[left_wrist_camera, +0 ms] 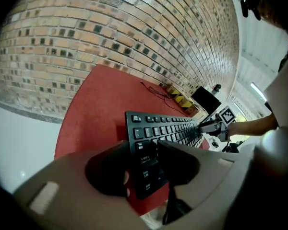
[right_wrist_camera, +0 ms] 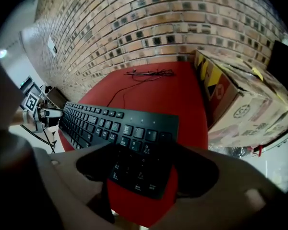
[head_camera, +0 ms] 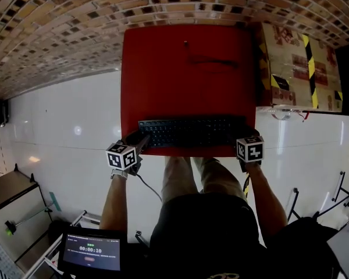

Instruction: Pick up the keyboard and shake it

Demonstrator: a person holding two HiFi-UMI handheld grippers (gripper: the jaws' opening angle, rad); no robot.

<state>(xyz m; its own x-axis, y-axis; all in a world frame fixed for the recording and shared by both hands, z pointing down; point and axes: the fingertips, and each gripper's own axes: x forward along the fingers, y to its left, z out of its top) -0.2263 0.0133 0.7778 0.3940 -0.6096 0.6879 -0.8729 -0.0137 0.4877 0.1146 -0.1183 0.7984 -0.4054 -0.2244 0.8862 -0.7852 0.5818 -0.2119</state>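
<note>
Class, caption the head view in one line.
Left gripper and right gripper straddle the ends of the keyboard on a red table.

You: brick wall [head_camera: 75, 28] ahead | floor [head_camera: 64, 127] under you white, glossy, light spots | red table [head_camera: 186, 80] against wall | cardboard box [head_camera: 296, 68] beside table, your right | lit screen [head_camera: 92, 251] low at your left

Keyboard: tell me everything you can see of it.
The keyboard is black, flat, full-size with a number pad, plastic by the look, lying along the near edge of the red table. The left gripper looks clamped on its left end; the right gripper straddles the number-pad end, jaws open.
</note>
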